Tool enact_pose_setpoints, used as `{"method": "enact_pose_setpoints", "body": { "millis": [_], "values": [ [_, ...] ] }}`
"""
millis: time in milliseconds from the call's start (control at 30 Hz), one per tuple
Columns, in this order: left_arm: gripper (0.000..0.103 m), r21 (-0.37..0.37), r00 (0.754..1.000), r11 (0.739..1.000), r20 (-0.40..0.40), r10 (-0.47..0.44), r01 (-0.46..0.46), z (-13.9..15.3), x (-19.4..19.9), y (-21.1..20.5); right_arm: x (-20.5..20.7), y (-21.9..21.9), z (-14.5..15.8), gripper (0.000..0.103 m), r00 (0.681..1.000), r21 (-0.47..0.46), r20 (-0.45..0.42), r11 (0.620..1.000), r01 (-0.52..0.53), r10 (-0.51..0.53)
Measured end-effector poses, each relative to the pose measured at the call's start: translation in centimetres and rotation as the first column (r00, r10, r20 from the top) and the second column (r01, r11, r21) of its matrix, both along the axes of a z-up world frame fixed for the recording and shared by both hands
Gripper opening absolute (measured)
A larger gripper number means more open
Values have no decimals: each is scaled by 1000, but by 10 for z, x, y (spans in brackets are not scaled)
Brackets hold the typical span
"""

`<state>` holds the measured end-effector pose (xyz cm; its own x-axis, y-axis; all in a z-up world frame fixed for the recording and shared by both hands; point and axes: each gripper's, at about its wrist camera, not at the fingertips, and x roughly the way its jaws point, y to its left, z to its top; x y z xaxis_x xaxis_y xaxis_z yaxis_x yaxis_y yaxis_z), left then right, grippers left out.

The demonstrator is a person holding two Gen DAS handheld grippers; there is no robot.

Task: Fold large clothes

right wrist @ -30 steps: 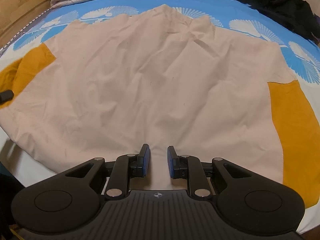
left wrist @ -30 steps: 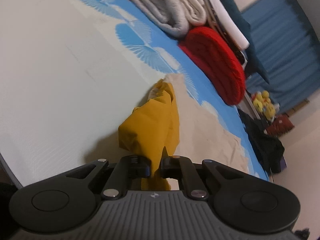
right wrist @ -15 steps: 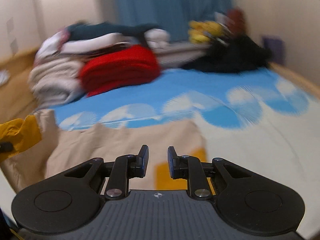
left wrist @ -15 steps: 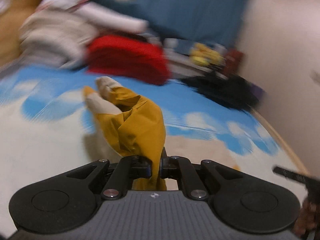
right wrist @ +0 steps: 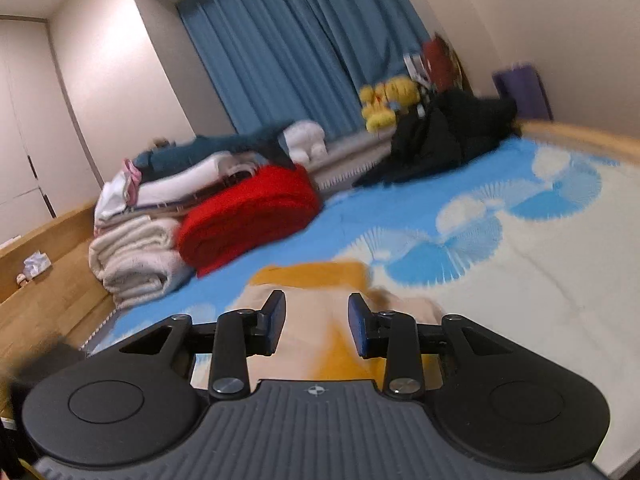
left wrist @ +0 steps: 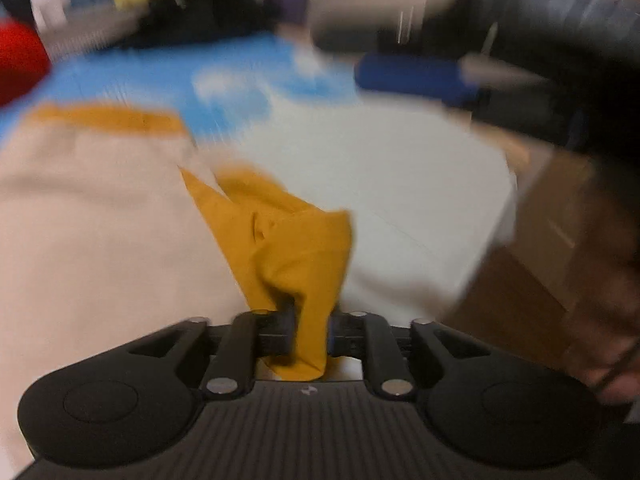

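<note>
A large beige garment (left wrist: 100,220) with yellow sleeves lies spread on the bed. My left gripper (left wrist: 313,336) has one bunched yellow sleeve (left wrist: 288,248) between its jaws, held over the beige body. The jaws are opening, and the cloth still fills the gap between them. The other yellow sleeve (left wrist: 108,118) lies flat at the far edge. My right gripper (right wrist: 317,326) hovers above the beige cloth (right wrist: 316,312) near that yellow sleeve (right wrist: 312,272). Its jaws are opening with nothing between them. The left wrist view is heavily blurred.
The blue and white bedsheet (right wrist: 520,280) spreads out to the right. A red blanket (right wrist: 248,216), white folded blankets (right wrist: 136,256) and black clothes (right wrist: 440,136) lie along the far side. The wooden bed frame (right wrist: 52,272) runs at left. Blue curtains (right wrist: 300,40) hang behind.
My left gripper swung across with the yellow sleeve, from the bed's edge to over the beige body. The right gripper rose off the garment, tilted toward the room, and its jaws widened.
</note>
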<state>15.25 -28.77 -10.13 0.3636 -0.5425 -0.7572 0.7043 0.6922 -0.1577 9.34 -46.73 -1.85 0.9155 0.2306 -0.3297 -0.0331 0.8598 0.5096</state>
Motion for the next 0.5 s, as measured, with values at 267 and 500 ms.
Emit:
{"method": "enact_pose_setpoints", "body": {
  "millis": [267,500],
  "values": [
    [64,-202,1000,979,-12,-1,-2,39,-18,91,41,33,-37,41,944,-41,-324,996,-80,63],
    [64,-42,968,968,25,250,-249,31,3,161,56,58,-64,42,862,-141,-507,987,-83,0]
  ]
}}
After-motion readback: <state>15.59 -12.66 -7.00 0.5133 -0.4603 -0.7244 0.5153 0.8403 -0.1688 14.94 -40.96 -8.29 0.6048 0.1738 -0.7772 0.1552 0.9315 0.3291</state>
